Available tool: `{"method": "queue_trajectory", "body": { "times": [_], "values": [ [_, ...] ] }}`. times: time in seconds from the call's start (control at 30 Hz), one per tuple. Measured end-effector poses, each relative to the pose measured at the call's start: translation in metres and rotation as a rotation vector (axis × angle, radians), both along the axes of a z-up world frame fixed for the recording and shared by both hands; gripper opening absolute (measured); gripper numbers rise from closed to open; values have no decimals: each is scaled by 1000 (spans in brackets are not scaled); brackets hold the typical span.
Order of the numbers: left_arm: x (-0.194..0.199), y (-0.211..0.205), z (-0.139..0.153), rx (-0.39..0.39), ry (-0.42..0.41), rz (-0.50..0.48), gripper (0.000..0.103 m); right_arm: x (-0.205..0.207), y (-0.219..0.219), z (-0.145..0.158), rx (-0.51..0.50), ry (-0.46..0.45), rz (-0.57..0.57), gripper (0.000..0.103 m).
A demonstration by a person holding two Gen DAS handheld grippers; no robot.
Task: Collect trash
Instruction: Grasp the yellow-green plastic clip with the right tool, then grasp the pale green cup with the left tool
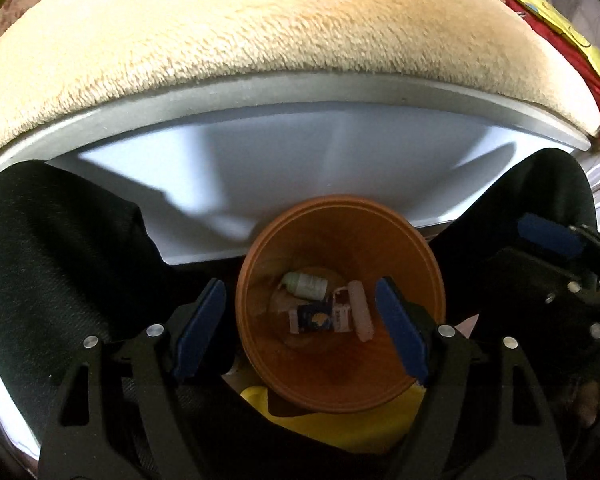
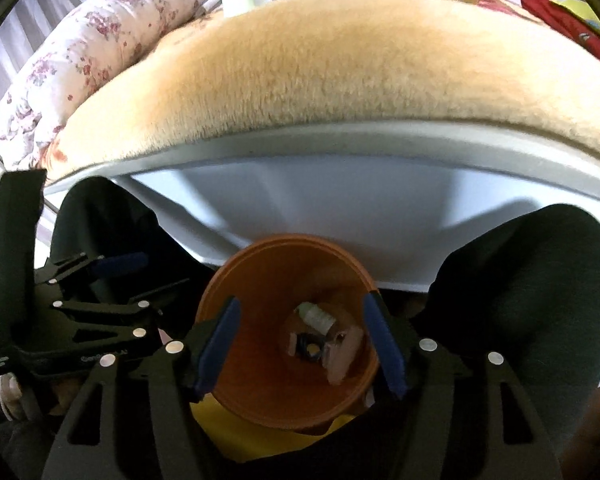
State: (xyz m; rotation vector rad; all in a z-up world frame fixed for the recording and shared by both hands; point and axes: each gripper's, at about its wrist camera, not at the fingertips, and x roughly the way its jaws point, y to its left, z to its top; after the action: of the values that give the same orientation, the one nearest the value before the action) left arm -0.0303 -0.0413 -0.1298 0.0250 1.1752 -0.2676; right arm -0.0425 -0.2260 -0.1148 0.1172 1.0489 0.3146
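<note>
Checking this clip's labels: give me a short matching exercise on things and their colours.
Things:
1. bin
2. blanket
3. gripper pads
4. bottle

Colours:
A. blue
B. white
C. orange-brown
D. cream

Pairs: 1-C, 2-D, 3-A, 4-B

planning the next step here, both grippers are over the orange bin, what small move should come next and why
Probably lift the right gripper away from the orange bin toward the bed. Both it and the left gripper are open and hold nothing, while the small white bottle, the carton and a pale tube already lie at the bottom, so nothing is left to drop here.
</note>
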Motion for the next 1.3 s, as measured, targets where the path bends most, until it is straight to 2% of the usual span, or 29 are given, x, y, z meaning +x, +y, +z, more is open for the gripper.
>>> {"method": "queue_trajectory", "body": {
  "times": [0.2,0.3,0.53,0.63,0.7,0.8,1.0,1.03,1.07,1.1,1.2,1.3],
  "values": [
    [-6,1,11,-25,-31,-7,76,7,-14,34,-15,-95,-11,69],
    [-8,0,16,-34,-60,-19,76,18,-25,55,-30,-159,-19,77],
    [-8,-2,19,-51,-78,-38,76,67,-54,116,-78,-350,-48,90],
    [-7,-1,18,-63,-81,-42,76,106,-58,127,-62,-354,-34,94],
    [-6,-1,18,-64,-84,-44,76,130,-59,128,-86,-362,-34,94],
    [-6,-1,17,-71,-85,-45,76,174,-60,117,-144,-333,-23,95],
    [-2,3,10,-96,-59,-43,76,231,-64,84,-132,-217,-5,95],
    [-1,2,9,-99,-55,-44,76,238,-65,79,-129,-191,-2,88],
    [-1,2,8,-101,-51,-46,76,245,-65,75,-116,-158,2,70],
    [-1,2,7,-101,-49,-48,76,249,-66,70,-107,-127,3,62],
    [-1,1,8,-101,-57,-49,76,249,-70,67,-91,-135,-18,52],
    [-4,3,21,-111,-117,-56,76,244,-78,64,-51,-157,-47,46]
  ]
}}
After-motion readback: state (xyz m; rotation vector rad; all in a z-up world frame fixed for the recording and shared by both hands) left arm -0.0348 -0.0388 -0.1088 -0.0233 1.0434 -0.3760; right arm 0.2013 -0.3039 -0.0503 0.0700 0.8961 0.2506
